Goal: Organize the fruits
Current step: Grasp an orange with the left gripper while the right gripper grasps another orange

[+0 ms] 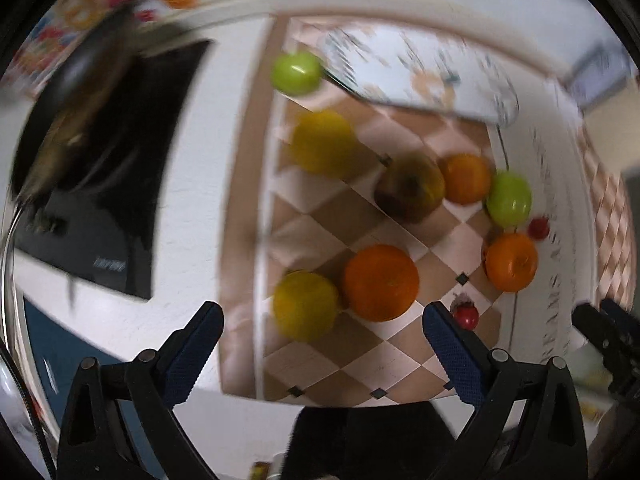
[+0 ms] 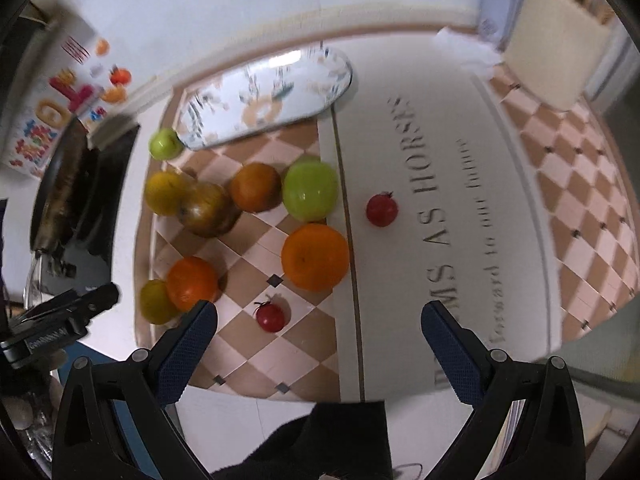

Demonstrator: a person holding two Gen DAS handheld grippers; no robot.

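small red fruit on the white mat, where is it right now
In the right wrist view the small red fruit lies alone on the white lettered mat, just right of the big green apple and the mat's seam.

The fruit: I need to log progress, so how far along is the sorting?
Nothing looks done: the plate holds no fruit. Nothing is in hand; the left gripper and right gripper hover with jaws open. All remains: oranges, green apples, yellow fruit and a brownish one lie mixed on the checkered mat, one small red fruit apart on the white mat.
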